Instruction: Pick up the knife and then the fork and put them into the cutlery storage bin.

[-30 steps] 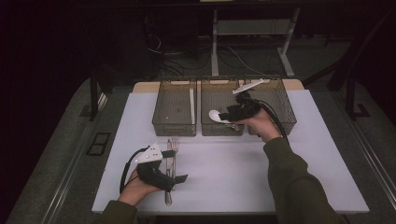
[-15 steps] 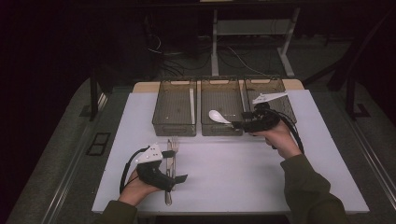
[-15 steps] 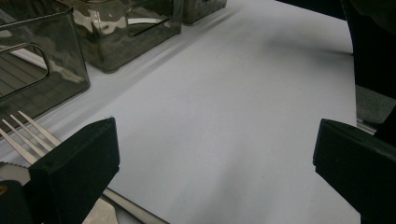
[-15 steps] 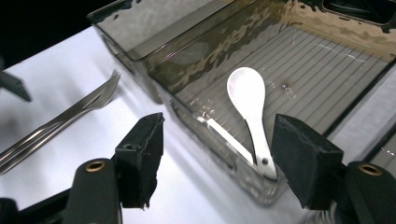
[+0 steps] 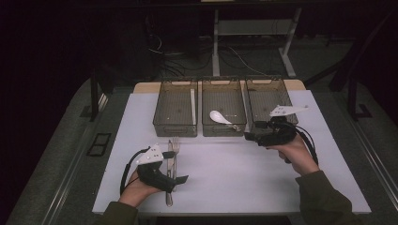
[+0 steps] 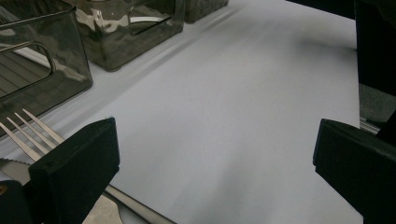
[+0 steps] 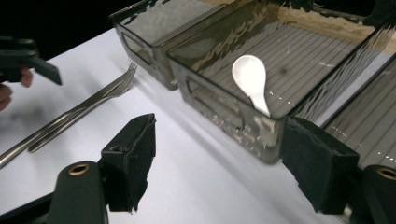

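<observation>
Fingers of the right gripper point(image 7: 217, 163) spread apart with nothing between them, just been opening, pads point(image 7: 135, 154) clear of any object. Pointing at the near wall of the middle bin point(image 7: 219, 109), close in front of it above the white table point(image 7: 196, 177). White spoon point(image 7: 252, 79) lying inside that middle bin, bowl toward the far end, handle tip resting up against the near wall; same spoon point(image 5: 220, 117) seen from above near the bin's front right corner, just beside the gripper point(image 5: 251, 137). Right hand point(image 5: 291, 147) wrapped around the gripper body at the table's right side, in front of the right bin point(image 5: 267, 101).

Fingers of the left gripper point(image 6: 210, 172) wide, empty, one black pad point(image 6: 79, 163) sitting over the fork point(image 6: 32, 128) and the knife point(image 6: 112, 205) on the table. From above, left gripper point(image 5: 180, 179) low at the front left, held by the left hand point(image 5: 138, 190), fork point(image 5: 175, 143) and knife point(image 5: 170, 154) lying side by side beneath it, tines aimed at the left bin point(image 5: 176, 108)
</observation>
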Demonstrator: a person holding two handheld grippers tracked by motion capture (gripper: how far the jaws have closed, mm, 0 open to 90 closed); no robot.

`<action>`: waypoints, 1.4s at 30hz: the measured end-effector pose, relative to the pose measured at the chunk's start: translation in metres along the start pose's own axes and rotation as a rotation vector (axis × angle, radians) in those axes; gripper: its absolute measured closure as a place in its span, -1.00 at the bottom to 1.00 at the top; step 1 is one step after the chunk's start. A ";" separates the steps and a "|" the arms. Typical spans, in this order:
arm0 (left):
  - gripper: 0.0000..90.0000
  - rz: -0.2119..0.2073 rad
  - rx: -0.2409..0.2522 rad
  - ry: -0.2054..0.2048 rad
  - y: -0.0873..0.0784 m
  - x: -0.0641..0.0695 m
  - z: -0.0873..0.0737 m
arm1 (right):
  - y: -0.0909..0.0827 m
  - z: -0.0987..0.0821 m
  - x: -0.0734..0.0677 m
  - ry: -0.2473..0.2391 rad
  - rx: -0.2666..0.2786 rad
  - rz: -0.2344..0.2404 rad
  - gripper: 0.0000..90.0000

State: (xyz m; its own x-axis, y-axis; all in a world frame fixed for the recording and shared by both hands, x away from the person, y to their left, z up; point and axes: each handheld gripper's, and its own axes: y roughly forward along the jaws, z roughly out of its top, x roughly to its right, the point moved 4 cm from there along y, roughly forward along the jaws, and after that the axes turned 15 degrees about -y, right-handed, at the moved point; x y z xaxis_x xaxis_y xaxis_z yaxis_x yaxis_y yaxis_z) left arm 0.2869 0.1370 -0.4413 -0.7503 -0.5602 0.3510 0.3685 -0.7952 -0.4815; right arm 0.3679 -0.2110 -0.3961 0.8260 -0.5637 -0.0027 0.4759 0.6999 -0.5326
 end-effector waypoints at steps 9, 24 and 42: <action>-1.00 0.006 -0.005 0.005 -0.001 0.001 0.000 | -0.015 -0.031 -0.009 0.010 -0.040 -0.046 -0.55; -1.00 0.012 -0.003 0.009 -0.002 0.002 0.000 | -0.034 -0.085 -0.028 -0.011 -0.073 -0.107 -0.62; -0.53 0.101 -0.021 -0.019 -0.007 -0.005 -0.001 | -0.055 -0.106 -0.038 -0.003 -0.040 -0.151 -0.62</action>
State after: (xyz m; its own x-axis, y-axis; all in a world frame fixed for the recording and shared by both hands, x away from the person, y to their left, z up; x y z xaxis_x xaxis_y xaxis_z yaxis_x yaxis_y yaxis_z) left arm 0.2872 0.1456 -0.4408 -0.6995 -0.6417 0.3145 0.4302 -0.7295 -0.5317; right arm 0.2781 -0.2743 -0.4567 0.7468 -0.6598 0.0831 0.5826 0.5888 -0.5602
